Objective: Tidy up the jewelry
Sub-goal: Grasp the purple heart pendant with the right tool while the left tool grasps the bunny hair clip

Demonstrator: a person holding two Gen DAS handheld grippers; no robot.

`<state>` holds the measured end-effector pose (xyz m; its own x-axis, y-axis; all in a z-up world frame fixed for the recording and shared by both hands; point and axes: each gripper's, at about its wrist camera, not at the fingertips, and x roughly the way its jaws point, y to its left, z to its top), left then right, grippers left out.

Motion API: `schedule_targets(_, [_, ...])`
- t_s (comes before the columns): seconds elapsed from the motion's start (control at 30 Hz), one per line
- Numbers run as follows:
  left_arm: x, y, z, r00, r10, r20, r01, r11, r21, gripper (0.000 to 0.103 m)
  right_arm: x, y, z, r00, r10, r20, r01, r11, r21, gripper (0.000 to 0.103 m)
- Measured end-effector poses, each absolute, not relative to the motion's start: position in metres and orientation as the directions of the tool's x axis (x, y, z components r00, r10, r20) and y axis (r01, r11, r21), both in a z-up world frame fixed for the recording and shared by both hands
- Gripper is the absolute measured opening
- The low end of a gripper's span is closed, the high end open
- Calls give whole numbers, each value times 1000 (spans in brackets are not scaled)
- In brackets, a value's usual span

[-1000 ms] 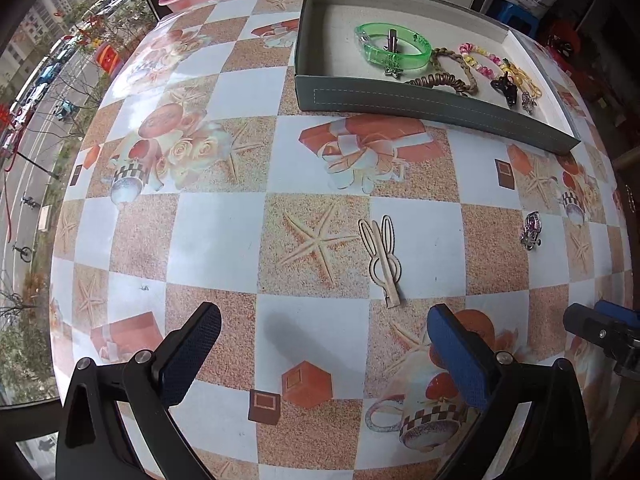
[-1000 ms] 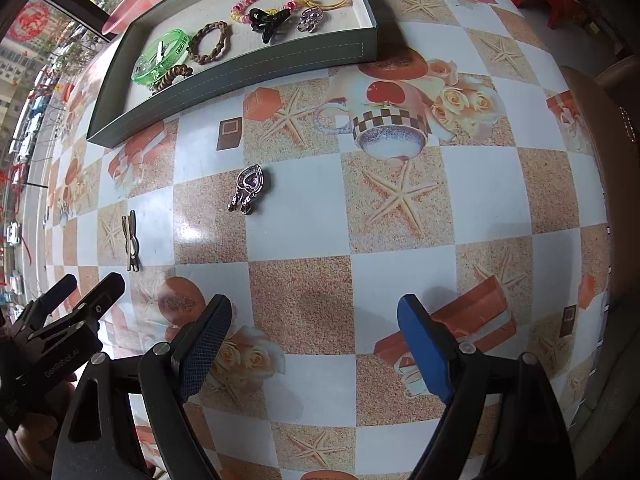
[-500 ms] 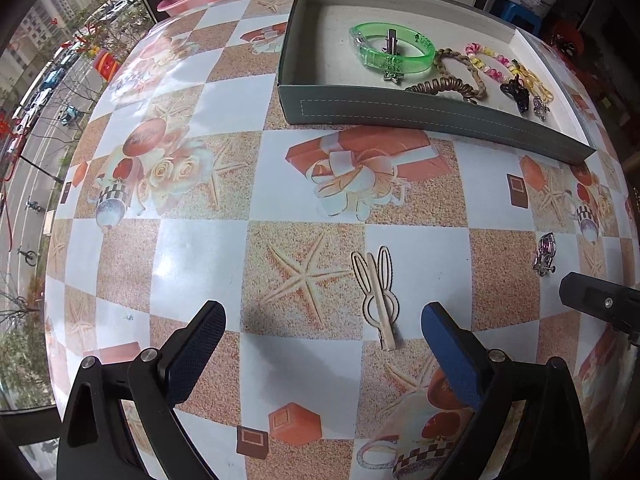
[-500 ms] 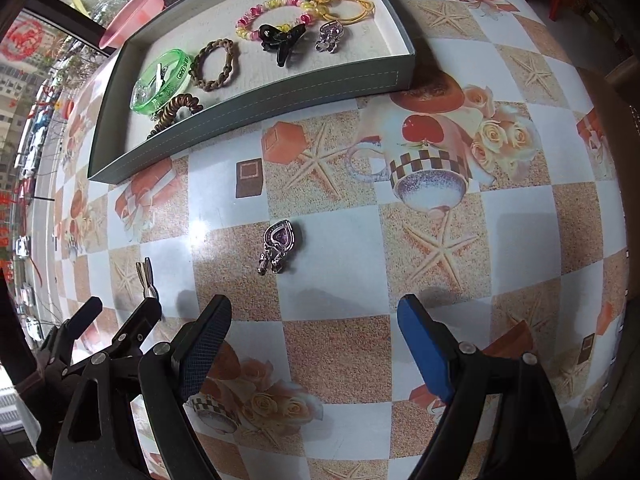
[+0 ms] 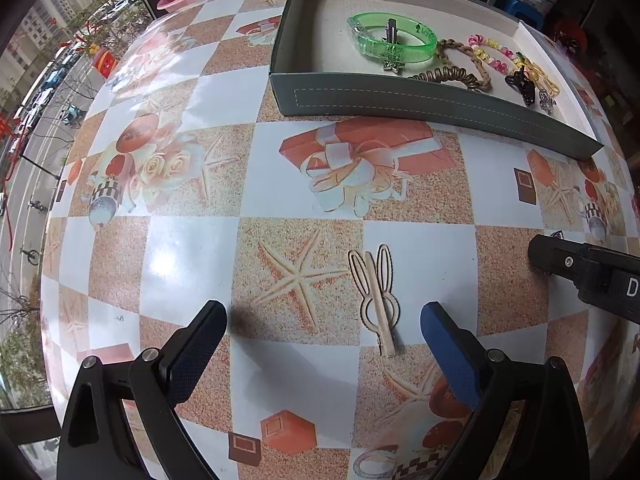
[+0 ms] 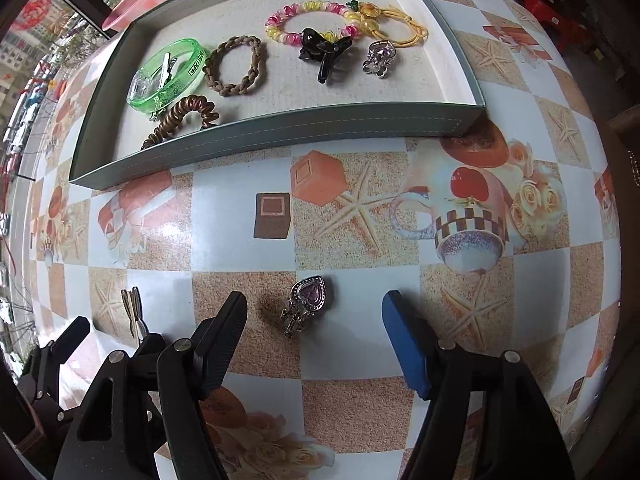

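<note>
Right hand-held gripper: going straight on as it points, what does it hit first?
Most likely the heart-shaped brooch lying on the table, between the open fingers of the right hand-held gripper; depth is unclear.

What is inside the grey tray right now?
The grey tray holds a green bangle with a metal clip lying on it, a braided tie, a coil tie, a beaded bracelet, a yellow cord, a black claw clip and a silver brooch. The front wall hides part of the floor.

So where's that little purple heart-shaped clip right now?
In the right wrist view the purple heart clip lies on the tablecloth, outside the tray, between the open right gripper's fingers, untouched.
</note>
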<state>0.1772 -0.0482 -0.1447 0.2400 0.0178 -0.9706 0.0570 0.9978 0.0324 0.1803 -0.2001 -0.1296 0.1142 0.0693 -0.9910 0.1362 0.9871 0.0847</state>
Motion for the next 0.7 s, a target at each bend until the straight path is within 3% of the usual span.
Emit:
schedule_targets(0.27, [177,-59,-138,245,2,-969,84,996,23,98,182,-178,-127,129,-21,-991,100,995,-8,38])
schedule_targets(0.4, [180,-66,-136,243,-3,-970,101,995,22,93,178,-175,-126,130,-19,-991,100,995,-6,31])
schedule_targets(0.57, [181,-75,-131,245,-28,-969,133,991,5,78,172,-201,-121,133,-16,-991,104,995,-2,19])
schedule_targets(0.7, [179,-83,-126,241,-47,-969,158,987,-8,66,169,-212,-120,137,-8,-991,115,993,8,19])
